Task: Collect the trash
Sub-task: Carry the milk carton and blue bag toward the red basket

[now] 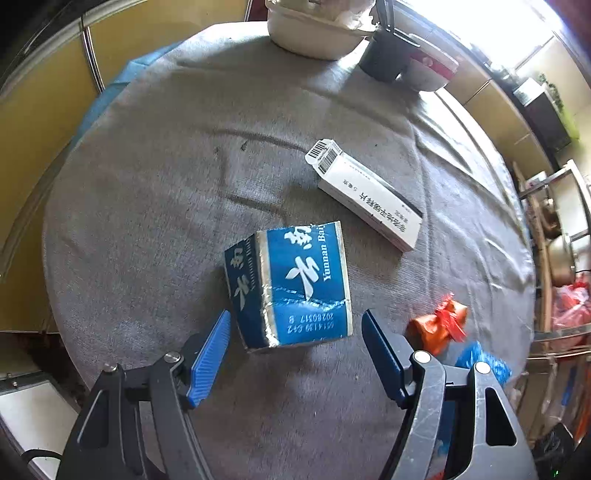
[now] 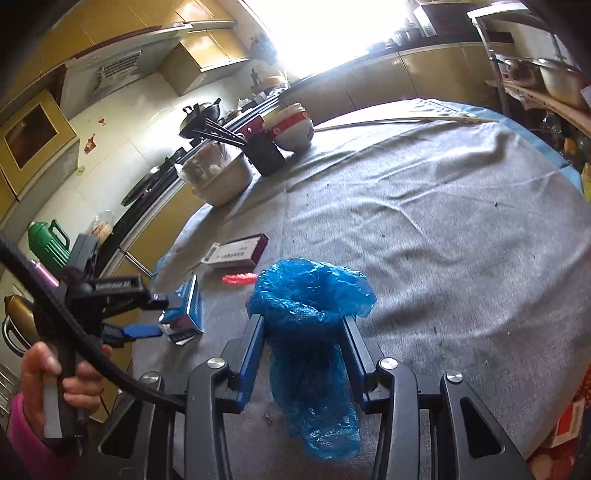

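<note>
A crumpled blue carton (image 1: 291,288) lies on the grey tablecloth (image 1: 166,221). My left gripper (image 1: 295,325) is open, its blue fingers either side of the carton's near end, not touching. A white medicine box (image 1: 365,195) lies beyond it; an orange-red wrapper (image 1: 441,323) sits to the right. My right gripper (image 2: 303,321) is shut on a blue plastic bag (image 2: 306,295), whose mouth stands open above the fingers. In the right wrist view the left gripper (image 2: 147,314) reaches the blue carton (image 2: 184,310), with the medicine box (image 2: 236,251) and a red wrapper (image 2: 239,277) behind.
At the table's far edge stand a white bowl (image 1: 314,33), a black chopstick holder (image 1: 384,55) and a red-and-white bowl (image 1: 430,72). Yellow cabinets and a counter surround the table. A metal rack with pots (image 1: 561,251) stands right.
</note>
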